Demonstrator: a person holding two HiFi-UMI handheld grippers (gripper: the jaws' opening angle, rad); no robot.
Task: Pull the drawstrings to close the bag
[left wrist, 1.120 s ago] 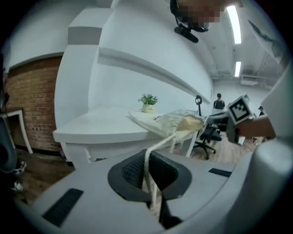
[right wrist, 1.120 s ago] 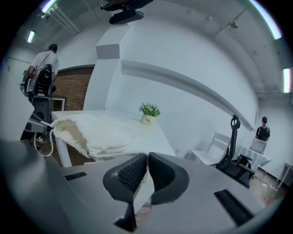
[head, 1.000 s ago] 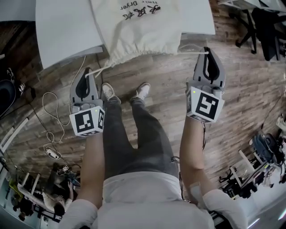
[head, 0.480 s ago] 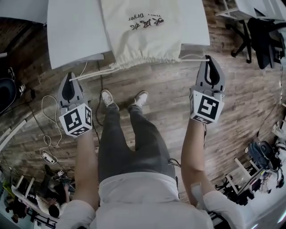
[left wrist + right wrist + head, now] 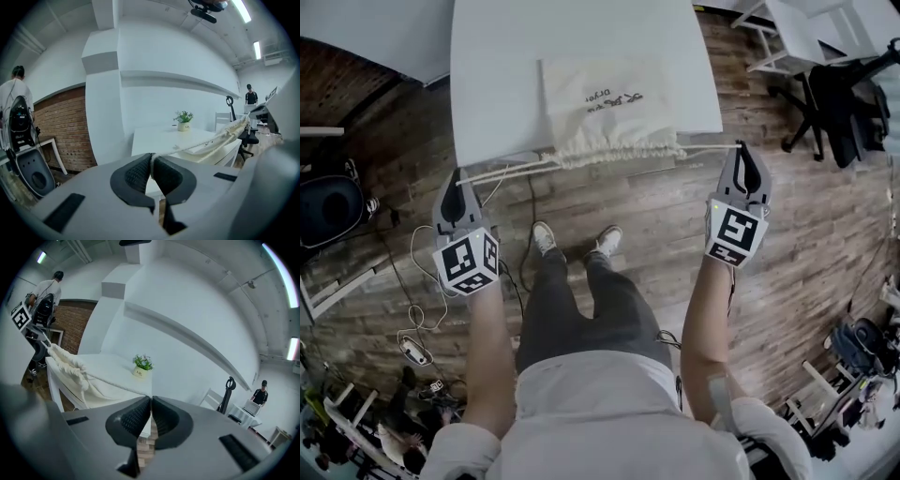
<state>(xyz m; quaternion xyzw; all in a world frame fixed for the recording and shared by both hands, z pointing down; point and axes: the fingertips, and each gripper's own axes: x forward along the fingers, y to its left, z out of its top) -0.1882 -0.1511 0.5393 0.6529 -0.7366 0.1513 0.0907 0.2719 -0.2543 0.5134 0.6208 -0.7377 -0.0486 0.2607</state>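
Where the cream bag point(image 5: 605, 108) is laid flat on the white table point(image 5: 497, 75), its long axis is set running away from the person, with the mouth point(image 5: 619, 152) turned toward the near edge. Dark print is seen on the cloth, and the mouth is puckered tight. The left drawstring point(image 5: 511, 170) is pinched by the left gripper point(image 5: 454, 180) and the right drawstring point(image 5: 712, 148) by the right gripper point(image 5: 741, 150), each cord stretched out sideways.

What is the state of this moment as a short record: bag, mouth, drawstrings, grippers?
bag: cream drawstring bag lying flat on white table
mouth: gathered into ruffles at the table's near edge
left gripper: shut on left drawstring
right gripper: shut on right drawstring
tension: both cords stretched straight, out to either side
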